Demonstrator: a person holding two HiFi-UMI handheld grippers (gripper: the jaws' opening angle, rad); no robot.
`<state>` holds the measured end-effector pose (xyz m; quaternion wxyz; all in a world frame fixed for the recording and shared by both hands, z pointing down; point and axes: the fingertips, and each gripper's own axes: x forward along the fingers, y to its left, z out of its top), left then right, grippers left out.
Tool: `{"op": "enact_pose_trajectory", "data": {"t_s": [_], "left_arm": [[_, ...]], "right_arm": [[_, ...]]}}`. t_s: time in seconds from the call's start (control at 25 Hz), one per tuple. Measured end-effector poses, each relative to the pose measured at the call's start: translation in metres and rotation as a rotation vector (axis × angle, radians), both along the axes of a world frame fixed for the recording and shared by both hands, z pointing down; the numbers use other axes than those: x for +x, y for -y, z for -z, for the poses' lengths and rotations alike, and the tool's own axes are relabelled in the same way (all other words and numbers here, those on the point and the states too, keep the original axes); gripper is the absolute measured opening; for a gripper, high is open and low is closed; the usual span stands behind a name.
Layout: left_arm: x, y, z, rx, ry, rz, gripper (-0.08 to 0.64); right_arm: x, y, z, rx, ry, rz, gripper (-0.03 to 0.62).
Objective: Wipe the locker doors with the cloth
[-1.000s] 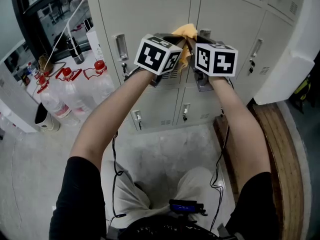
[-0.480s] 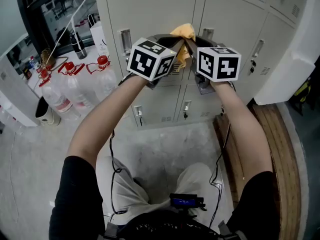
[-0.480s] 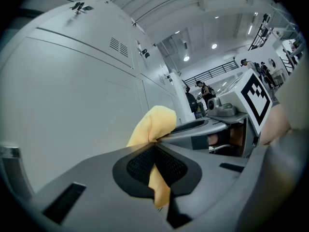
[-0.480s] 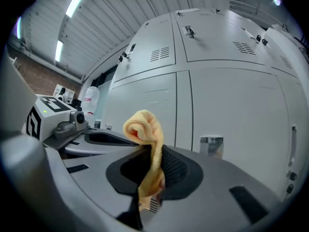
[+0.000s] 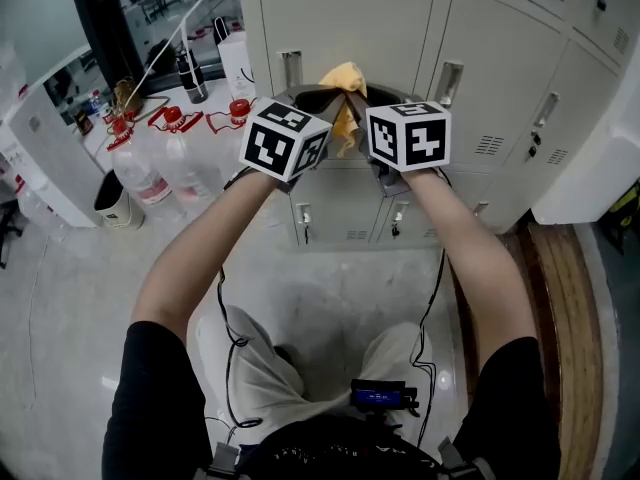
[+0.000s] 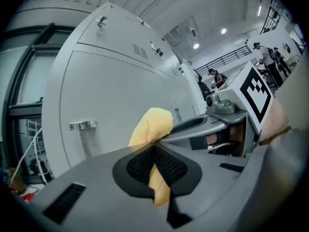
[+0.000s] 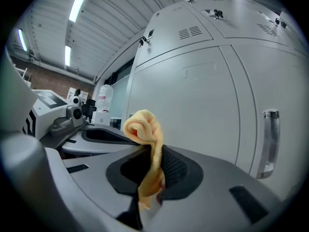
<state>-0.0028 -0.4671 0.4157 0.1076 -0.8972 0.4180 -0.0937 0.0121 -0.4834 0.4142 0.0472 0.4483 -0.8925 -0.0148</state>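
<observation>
Arms out fwd, side by side; left gripper [image 6: 154,148] & right gripper [image 7: 150,164] both clamped on yellow cloth [image 5: 343,76] before locker door [image 5: 380,18].

Cloth [image 5: 343,76] yellow-orange; locker doors [image 5: 350,18] pale grey; bottle caps [image 5: 239,108] red.

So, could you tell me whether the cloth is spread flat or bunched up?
Bunched up: the cloth is a rolled lump, pinched by the left gripper and the right gripper.
</observation>
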Motion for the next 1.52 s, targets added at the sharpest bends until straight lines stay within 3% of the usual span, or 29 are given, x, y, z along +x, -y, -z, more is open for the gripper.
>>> {"op": "enact_pose_trajectory", "data": {"t_s": [0.24, 0.44, 0.68, 1.04, 1.52], "left_arm": [[-0.037, 0.006, -0.022, -0.052, 0.012, 0.126, 0.018], [-0.048, 0.014, -0.032, -0.053, 0.067, 0.189, 0.018], [-0.049, 0.029, -0.036, -0.067, 0.059, 0.207, 0.018], [-0.041, 0.034, -0.039, -0.058, 0.105, 0.192, 0.018], [0.013, 0.039, -0.043, -0.019, 0.219, 0.155, 0.018]], "right_arm": [[-0.036, 0.005, -0.019, -0.003, -0.010, 0.009, 0.081], [-0.045, 0.013, -0.028, 0.009, -0.022, -0.030, 0.081], [-0.044, 0.019, -0.029, 0.033, -0.044, -0.070, 0.081], [-0.036, 0.022, -0.030, 0.061, -0.056, -0.093, 0.081], [0.017, 0.027, -0.033, 0.040, -0.038, -0.157, 0.081]]}}
